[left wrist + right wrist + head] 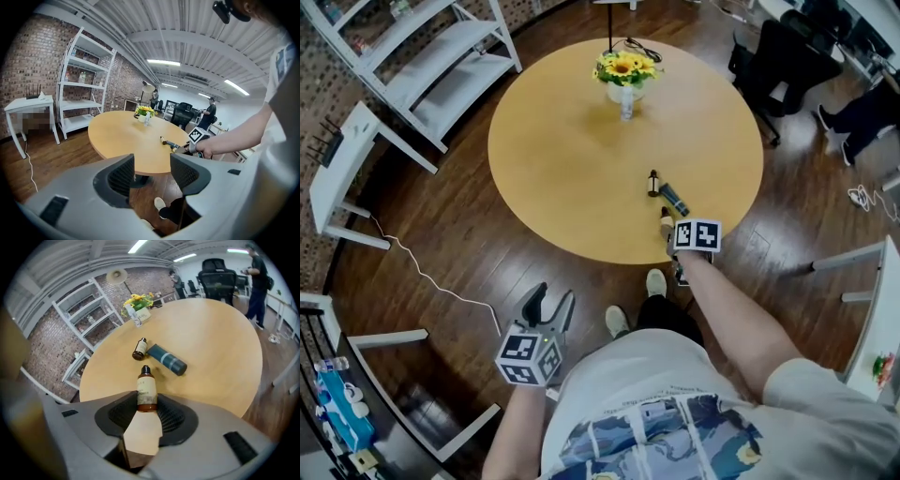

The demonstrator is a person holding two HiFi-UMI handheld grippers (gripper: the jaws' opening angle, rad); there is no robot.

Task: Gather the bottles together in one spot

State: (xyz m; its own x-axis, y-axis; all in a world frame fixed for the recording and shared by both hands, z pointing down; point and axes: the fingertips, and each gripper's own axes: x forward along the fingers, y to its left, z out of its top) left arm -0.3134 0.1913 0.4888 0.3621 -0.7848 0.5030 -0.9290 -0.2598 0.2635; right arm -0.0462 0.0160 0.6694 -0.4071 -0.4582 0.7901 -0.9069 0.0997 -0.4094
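The right gripper (146, 405) appears clamped on an amber bottle (146, 389) at the round tabletop's (213, 333) near edge, close to a lying teal bottle (167, 359) and a small brown bottle (139, 348). The left gripper (151, 176) gapes empty, off the tabletop.

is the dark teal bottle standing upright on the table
No, the dark teal bottle lies on its side on the round table, right beside a small brown bottle.

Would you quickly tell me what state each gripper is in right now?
Left gripper: open, nothing between its jaws.
Right gripper: closed on the amber bottle.
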